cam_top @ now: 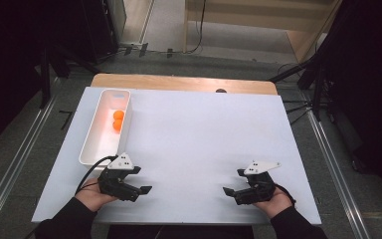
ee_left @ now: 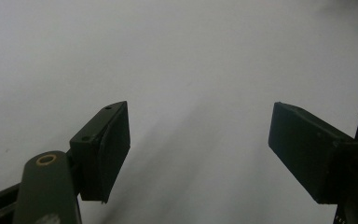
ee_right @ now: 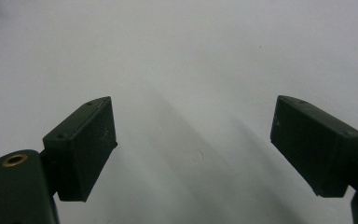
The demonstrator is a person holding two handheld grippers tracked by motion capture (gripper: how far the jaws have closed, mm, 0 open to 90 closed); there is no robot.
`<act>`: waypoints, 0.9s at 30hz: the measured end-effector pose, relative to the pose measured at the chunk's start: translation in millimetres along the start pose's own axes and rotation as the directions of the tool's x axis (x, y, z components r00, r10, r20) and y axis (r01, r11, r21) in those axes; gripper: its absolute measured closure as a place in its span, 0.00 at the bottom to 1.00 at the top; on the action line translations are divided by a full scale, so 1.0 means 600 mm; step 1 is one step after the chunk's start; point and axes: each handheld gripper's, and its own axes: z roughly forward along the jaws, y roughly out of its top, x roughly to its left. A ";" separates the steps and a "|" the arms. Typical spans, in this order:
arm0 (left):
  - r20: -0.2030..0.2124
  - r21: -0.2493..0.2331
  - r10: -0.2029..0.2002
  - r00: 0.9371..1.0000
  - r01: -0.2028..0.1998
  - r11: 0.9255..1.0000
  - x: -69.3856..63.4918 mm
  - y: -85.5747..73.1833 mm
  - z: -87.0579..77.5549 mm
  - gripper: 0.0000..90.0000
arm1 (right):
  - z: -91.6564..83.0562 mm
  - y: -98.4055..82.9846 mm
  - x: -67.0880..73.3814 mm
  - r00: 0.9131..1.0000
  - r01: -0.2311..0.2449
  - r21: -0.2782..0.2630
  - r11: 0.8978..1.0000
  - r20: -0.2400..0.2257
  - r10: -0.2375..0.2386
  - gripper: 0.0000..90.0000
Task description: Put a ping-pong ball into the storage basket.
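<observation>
Orange balls [cam_top: 118, 120]: two of them lie touching each other inside the white tray, in its middle part, well apart from both grippers.
White tray [cam_top: 90, 149]: long and narrow, it sits on the left part of the white table top, running from near the far edge back toward the person; its near end is just beside the left gripper.
Left gripper [cam_top: 142, 180]: held in the person's left hand [cam_top: 93, 195] at the near left of the table, just in front of the tray's near end, pointing toward the middle of the table. Its jaws are spread with nothing between them; in the left gripper view [ee_left: 198, 154] bare white surface shows in the gap.
White table top [cam_top: 199, 134]: bare between the tray and the two grippers.
Right gripper [cam_top: 233, 181]: held in the person's right hand [cam_top: 273, 200] at the near right, pointing inward toward the left gripper, well apart from it. Its jaws stand wide apart and hold nothing; the right gripper view [ee_right: 193, 144] shows plain white surface between them.
</observation>
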 end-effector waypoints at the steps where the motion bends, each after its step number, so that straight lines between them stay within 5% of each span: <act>1: 0.003 0.002 -0.003 1.000 0.003 1.000 0.000 -0.001 0.000 0.24 | 0.000 0.000 0.000 1.000 0.002 0.001 1.000 0.002 -0.002 0.14; 27: 0.004 0.009 0.000 1.000 0.000 1.000 -0.001 -0.001 0.005 0.24 | 0.001 0.000 0.001 1.000 0.002 0.010 1.000 -0.005 -0.001 0.14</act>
